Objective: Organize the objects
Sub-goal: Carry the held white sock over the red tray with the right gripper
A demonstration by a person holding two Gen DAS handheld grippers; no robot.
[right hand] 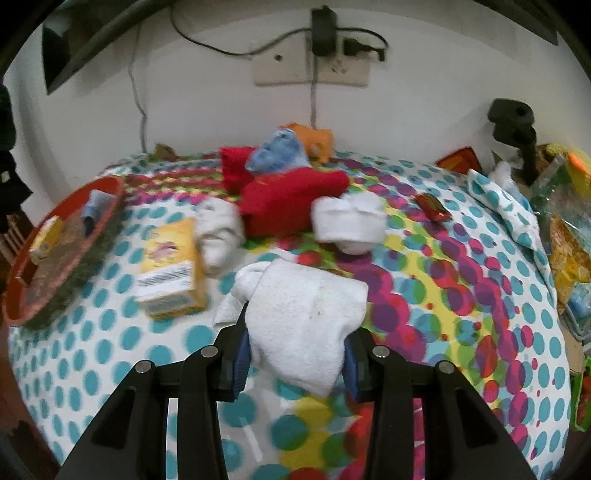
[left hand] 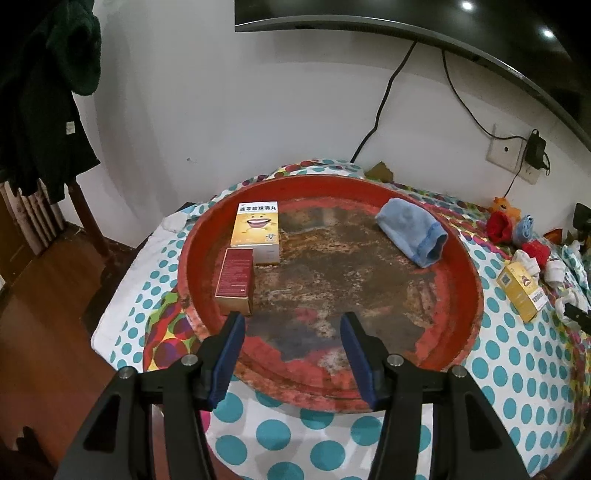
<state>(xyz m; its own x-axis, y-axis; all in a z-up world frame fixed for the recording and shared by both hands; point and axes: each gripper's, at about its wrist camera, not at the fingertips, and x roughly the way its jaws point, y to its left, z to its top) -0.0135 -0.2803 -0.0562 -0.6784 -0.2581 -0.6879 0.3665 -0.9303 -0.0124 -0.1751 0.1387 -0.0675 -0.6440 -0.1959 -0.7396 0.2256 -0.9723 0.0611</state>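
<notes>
A round red tray (left hand: 467,266) sits on the dotted cloth. In it are a yellow-and-white medicine box (left hand: 256,230), a red-and-gold box (left hand: 235,278) and a blue sock (left hand: 412,230). My left gripper (left hand: 293,354) is open and empty over the tray's near rim. In the right wrist view, my right gripper (right hand: 297,358) is shut on a white sock (right hand: 303,314) just above the cloth. Beyond it lie a yellow box (right hand: 171,269), two more rolled white socks (right hand: 349,221), red socks (right hand: 291,199) and a blue sock (right hand: 277,153). The tray (right hand: 18,295) shows at the left.
A wall with a socket plate (right hand: 310,68), charger and cables stands behind the table. A TV (left hand: 480,33) hangs above. An orange plush toy (right hand: 314,138) lies at the back. Clutter and bags (right hand: 565,229) crowd the right edge. A chair with dark clothes (left hand: 44,92) stands left.
</notes>
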